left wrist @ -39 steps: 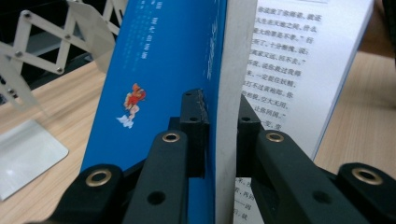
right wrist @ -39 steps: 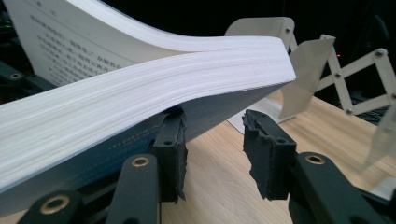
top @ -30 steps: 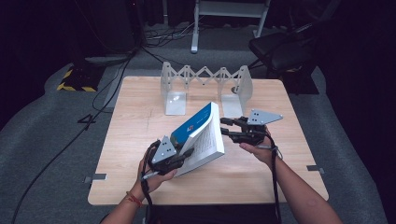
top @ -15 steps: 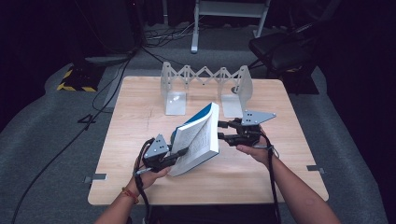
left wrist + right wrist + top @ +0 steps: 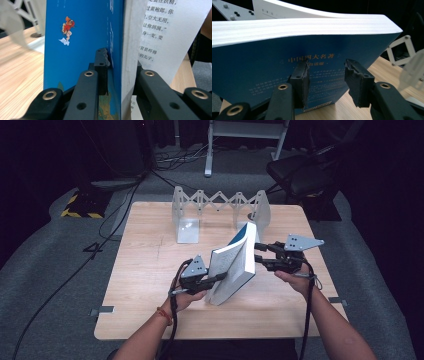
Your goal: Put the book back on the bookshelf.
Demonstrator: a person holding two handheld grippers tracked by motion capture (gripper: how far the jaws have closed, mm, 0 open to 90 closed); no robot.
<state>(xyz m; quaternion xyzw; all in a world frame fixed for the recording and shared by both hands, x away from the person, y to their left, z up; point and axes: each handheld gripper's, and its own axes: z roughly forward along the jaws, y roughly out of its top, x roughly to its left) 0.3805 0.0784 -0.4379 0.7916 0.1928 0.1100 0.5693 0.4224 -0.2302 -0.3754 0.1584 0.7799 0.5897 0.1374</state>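
Gripping the left tool (image 5: 220,279) in the left hand (image 5: 187,297), low over the wooden table (image 5: 150,255), at the left of the book. Having just been closing its jaws, and now pinching the book (image 5: 235,265) between them: in the left gripper view, pressing one jaw on the blue cover with the small red figure and the other jaw on the side of the white pages, beside a loose printed page that is bending away.

Keeping the book on its edge near the middle of the table, tilting, with a lower corner seeming to rest on the wood. Standing in front of the grey folding rack (image 5: 220,202) and apart from it.

Bringing the right tool (image 5: 260,254) to the upper right part of the book, with the right hand (image 5: 292,280) behind it. Holding its jaws moderately apart in the right gripper view: laying one pad against the blue cover with the gold letters, leaving the other pad free near the cover's edge, pinching nothing.
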